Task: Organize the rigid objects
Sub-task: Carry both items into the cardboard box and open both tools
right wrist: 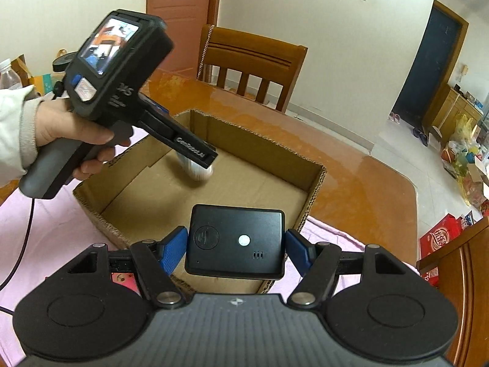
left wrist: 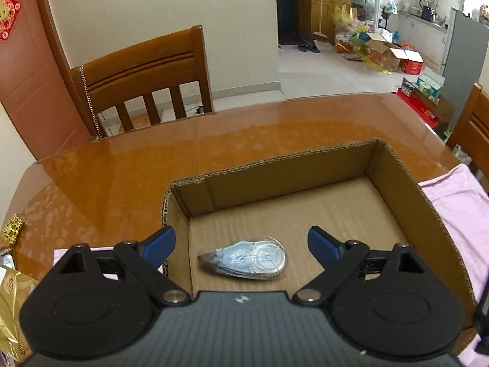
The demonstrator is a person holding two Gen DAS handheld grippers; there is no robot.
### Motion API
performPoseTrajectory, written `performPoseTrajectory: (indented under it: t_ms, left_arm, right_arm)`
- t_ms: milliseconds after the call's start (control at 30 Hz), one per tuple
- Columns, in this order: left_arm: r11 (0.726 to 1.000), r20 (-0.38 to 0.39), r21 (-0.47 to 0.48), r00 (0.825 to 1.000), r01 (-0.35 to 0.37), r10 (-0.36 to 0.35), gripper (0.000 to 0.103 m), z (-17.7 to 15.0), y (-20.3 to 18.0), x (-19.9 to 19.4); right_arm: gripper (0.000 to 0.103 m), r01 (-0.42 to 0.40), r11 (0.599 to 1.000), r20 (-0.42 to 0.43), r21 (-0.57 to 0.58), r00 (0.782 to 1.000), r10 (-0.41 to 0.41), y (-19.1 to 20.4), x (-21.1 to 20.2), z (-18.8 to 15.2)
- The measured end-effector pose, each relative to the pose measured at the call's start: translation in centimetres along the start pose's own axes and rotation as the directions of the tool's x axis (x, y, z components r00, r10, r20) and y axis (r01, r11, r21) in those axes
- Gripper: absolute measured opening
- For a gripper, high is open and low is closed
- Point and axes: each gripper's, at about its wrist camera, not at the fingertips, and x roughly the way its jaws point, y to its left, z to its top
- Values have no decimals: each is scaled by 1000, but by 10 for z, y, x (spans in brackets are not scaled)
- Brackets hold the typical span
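Left gripper [left wrist: 241, 244] wide, empty; tape dispenser [left wrist: 244, 260] lies on box [left wrist: 275, 165] floor, lower centre. Right gripper [right wrist: 235, 249] clamps black device [right wrist: 235, 241] above box's near edge, likely next to drop.

The left gripper [left wrist: 241, 244] points steeply downward and its blue pads stand wide apart with nothing pressed between them. The left hand [right wrist: 70, 134] wraps around its handle. The right gripper [right wrist: 235, 249] also tilts downward, pads clamped.

Wooden chair [left wrist: 146, 70], pink cloth [left wrist: 458, 202], perhaps gold packaging [left wrist: 12, 299]
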Motion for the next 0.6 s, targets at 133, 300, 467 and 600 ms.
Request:
performPoseTrajectory:
  t_ms: [133, 300, 467, 600]
  left_arm:
    - [1000, -10, -6, 1000, 5, -5, 97, -4, 7, -16]
    - [1000, -14, 11, 1000, 5, -5, 98, -19, 15, -53]
    - [1000, 2, -13, 1000, -23, 23, 99, -35, 27, -87]
    - [999, 0, -37, 999, -33, 33, 99, -52, 35, -107]
  right_arm:
    - [74, 6, 1000, -4, 3, 1000, -6, -5, 7, 5]
    - [74, 4, 1000, -17, -7, 1000, -4, -7, 18, 11]
    - [74, 2, 1000, -27, -21, 1000, -3, -8, 32, 21]
    - [74, 11, 999, -39, -34, 999, -12, -8, 52, 31]
